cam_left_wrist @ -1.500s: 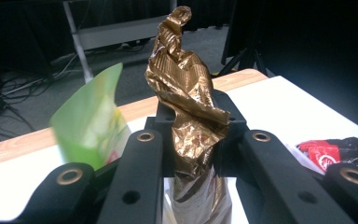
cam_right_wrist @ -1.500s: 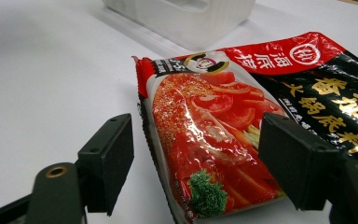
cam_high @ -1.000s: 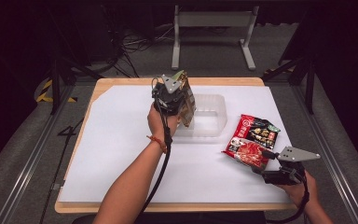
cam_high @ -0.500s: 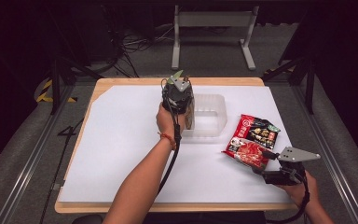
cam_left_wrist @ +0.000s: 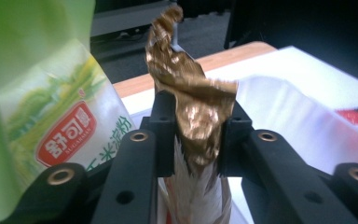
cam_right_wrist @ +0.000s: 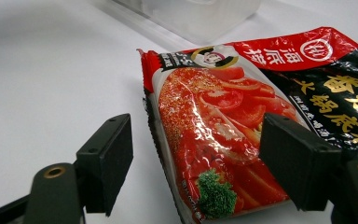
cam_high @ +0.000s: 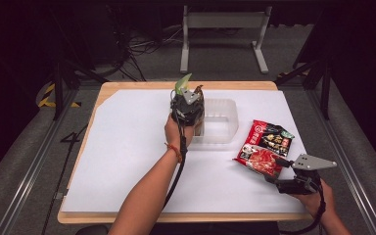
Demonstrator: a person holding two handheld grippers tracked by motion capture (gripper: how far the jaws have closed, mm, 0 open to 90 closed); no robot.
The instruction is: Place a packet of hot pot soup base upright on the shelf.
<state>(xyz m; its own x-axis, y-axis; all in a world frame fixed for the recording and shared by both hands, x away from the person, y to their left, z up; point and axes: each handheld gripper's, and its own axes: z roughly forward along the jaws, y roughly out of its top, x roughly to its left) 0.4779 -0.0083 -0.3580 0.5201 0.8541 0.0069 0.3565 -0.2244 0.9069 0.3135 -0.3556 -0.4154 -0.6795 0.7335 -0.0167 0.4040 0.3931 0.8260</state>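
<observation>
The left tongs point(cam_left_wrist: 193, 154), just easing apart, are gripping a gold packet point(cam_left_wrist: 196, 112) upright over the bin point(cam_high: 220, 122); the right tongs point(cam_right_wrist: 191, 168) are gaping astride the red pouch point(cam_right_wrist: 242, 116).

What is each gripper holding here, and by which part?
The left gripper pinches a gold-topped packet by its crumpled top edge. The right gripper holds nothing; its open jaws straddle the red soup-base packet.

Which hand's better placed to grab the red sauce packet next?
Right. The right gripper is open, its fingers straddling the near end of the red sauce packet. The left gripper is busy pinching a gold wrapper over the clear tub.
</observation>
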